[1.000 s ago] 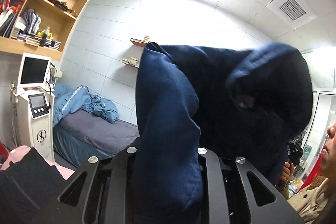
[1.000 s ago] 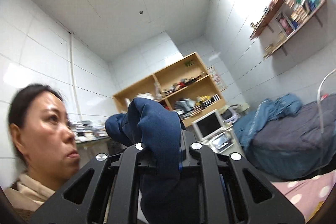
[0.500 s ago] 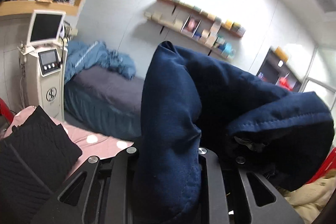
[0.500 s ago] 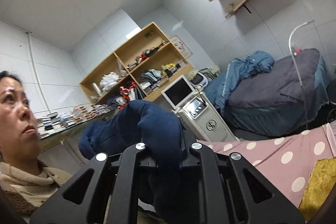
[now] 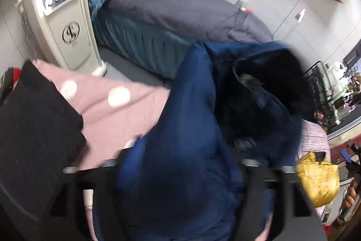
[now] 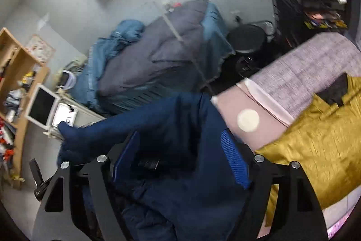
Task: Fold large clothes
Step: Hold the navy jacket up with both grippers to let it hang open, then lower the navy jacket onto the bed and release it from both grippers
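Holding the blue coat (image 5: 185,162) above the pink dotted bed (image 5: 117,110), your left gripper's (image 5: 180,173) jaws grip it; your right gripper's (image 6: 180,157) jaws are apart. Lay it flat beside the yellow garment (image 6: 315,150).

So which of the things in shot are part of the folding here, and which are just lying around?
In the job:
navy garment
left gripper, with the garment between its fingers
right gripper, fingers open
pink dotted sheet

Lying about:
yellow cloth
black cloth
grey bed
white machine
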